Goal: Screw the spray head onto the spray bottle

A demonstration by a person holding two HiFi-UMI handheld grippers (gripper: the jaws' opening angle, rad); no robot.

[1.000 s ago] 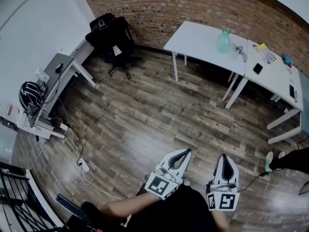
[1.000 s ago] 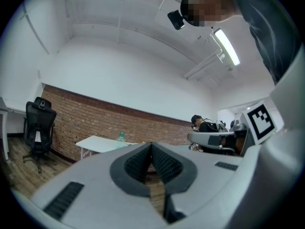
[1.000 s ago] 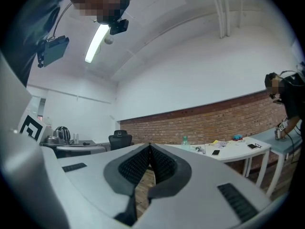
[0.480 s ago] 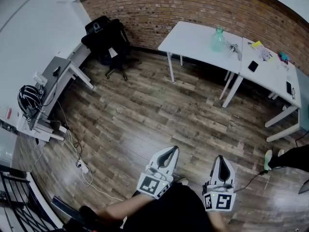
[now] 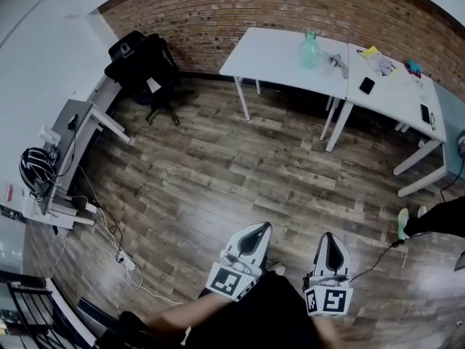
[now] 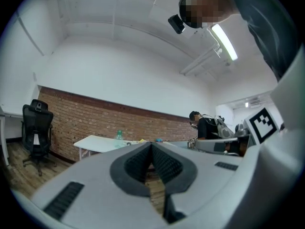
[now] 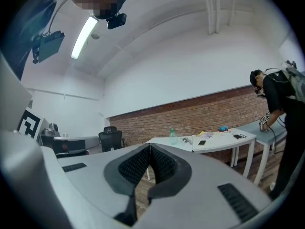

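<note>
At the left, a black mesh-backed office chair [image 5: 145, 67] is standing by the rough red brick wall [image 5: 218, 13]. We are holding the left gripper [image 5: 257, 229] over the grainy wooden plank floor [image 5: 203, 173], its ribbed dark pads [image 6: 136, 163] pressing together on nothing. Far ahead, the translucent green spray bottle [image 5: 310, 49] is standing upright on the smooth white tabletop [image 5: 276, 60], with a small grey piece [image 5: 336, 62] lying just beside it. Our right gripper [image 5: 328, 238] is pointing the same way, its jaws clenched and empty.
</note>
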